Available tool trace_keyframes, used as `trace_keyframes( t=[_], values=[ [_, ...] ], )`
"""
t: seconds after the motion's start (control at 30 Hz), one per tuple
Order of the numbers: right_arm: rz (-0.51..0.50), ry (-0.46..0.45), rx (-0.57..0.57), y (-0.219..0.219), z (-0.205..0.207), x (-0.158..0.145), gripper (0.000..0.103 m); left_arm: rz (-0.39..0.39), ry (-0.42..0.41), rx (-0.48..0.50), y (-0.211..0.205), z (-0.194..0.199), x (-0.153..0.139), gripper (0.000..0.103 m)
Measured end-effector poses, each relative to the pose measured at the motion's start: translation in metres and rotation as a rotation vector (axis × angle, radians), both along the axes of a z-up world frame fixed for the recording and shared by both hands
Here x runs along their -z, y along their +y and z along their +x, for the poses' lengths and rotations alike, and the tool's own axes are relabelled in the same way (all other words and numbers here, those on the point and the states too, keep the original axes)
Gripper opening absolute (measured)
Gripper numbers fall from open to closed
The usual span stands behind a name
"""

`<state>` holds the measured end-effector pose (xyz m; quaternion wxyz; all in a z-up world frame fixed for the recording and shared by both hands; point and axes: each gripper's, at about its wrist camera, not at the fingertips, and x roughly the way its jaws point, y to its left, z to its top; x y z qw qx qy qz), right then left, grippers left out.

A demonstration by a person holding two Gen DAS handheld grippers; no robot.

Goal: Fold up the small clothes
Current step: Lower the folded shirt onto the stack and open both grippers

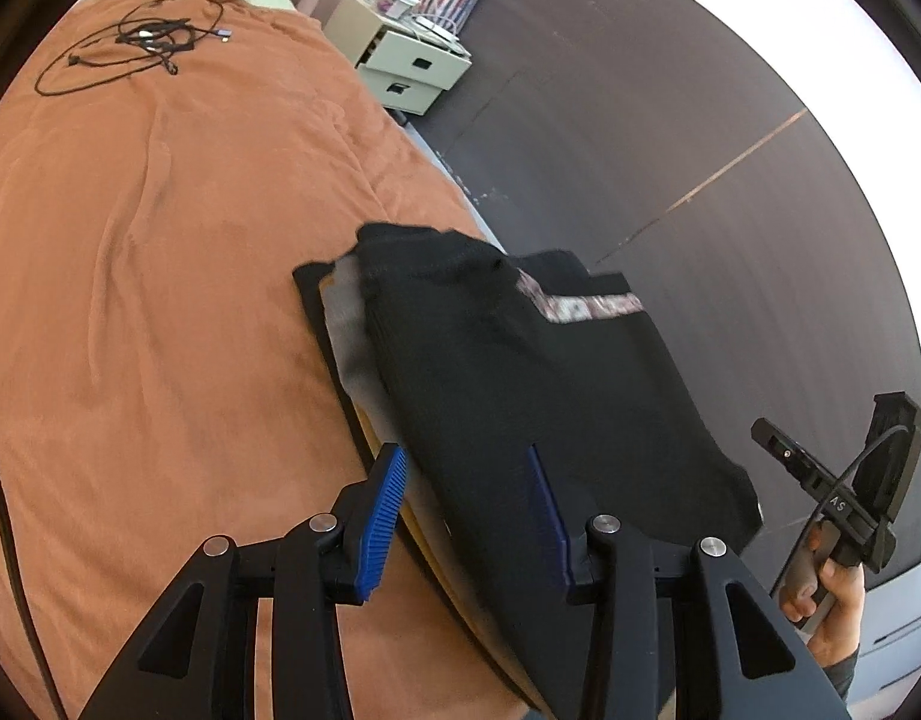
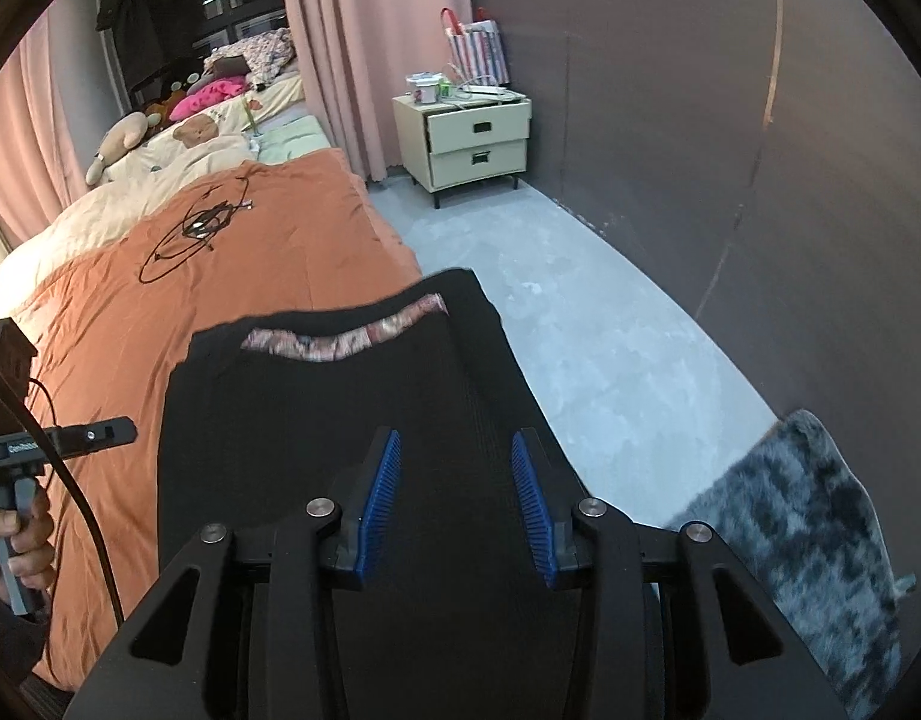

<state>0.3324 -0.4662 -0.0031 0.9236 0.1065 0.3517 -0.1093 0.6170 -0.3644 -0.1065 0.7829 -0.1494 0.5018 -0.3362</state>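
A black garment (image 1: 520, 372) with a pink-and-white patterned band (image 1: 586, 303) lies folded on a small stack at the edge of the bed, over a grey cloth (image 1: 346, 330). My left gripper (image 1: 465, 450) hovers low over its near left side, jaws apart, with the black cloth between the blue pads (image 1: 388, 498) but not pinched. In the right wrist view the same garment (image 2: 316, 420) fills the middle. My right gripper (image 2: 455, 435) stands open just above its near right part, and its pads (image 2: 379, 492) press on nothing. A hand (image 1: 832, 588) holds the right tool's handle.
The orange blanket (image 1: 160, 300) covers the bed, with a coil of black cable (image 2: 202, 228) lying farther up. Beyond it are pillows and plush toys (image 2: 124, 138). A cream nightstand (image 2: 472, 138) stands by the pink curtain. Grey floor (image 2: 580, 330) and a furry rug (image 2: 808, 528) lie right of the bed.
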Motion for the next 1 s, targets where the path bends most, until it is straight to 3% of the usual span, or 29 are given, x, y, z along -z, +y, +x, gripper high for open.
trace_keyframes(
  t=[0.13, 0.4, 0.43, 0.53, 0.6, 0.67, 0.73, 0.77, 0.9, 1.0],
  values=[
    [0.000, -0.004, 0.005, 0.013, -0.017, -0.001, 0.036, 0.031, -0.028, 0.027, 0.005, -0.030, -0.015, 0.050],
    [0.028, -0.028, 0.003, 0.046, -0.058, -0.009, 0.037, 0.059, -0.091, 0.042, 0.035, -0.081, -0.048, 0.051],
    [0.031, -0.035, 0.006, 0.050, -0.064, -0.010, 0.040, 0.063, -0.101, 0.041, 0.040, -0.088, -0.052, 0.051],
    [0.033, -0.080, 0.013, 0.061, -0.084, -0.016, 0.073, 0.065, -0.126, 0.043, 0.055, -0.107, -0.066, 0.052],
    [0.006, -0.097, 0.024, 0.069, -0.094, -0.021, 0.076, 0.072, -0.150, 0.045, 0.065, -0.120, -0.075, 0.057],
    [-0.007, -0.105, 0.026, 0.078, -0.104, -0.024, 0.079, 0.070, -0.192, 0.033, 0.079, -0.135, -0.088, 0.070],
    [-0.009, -0.118, 0.018, 0.087, -0.113, -0.030, 0.087, 0.065, -0.227, 0.017, 0.089, -0.145, -0.099, 0.093],
    [-0.016, -0.119, 0.019, 0.092, -0.117, -0.031, 0.090, 0.066, -0.255, 0.004, 0.096, -0.153, -0.107, 0.099],
    [-0.027, -0.135, -0.006, 0.113, -0.129, -0.031, 0.094, 0.090, -0.322, 0.002, 0.115, -0.172, -0.127, 0.103],
    [-0.048, -0.147, -0.006, 0.126, -0.139, -0.031, 0.103, 0.104, -0.351, -0.002, 0.128, -0.185, -0.137, 0.103]
  ],
)
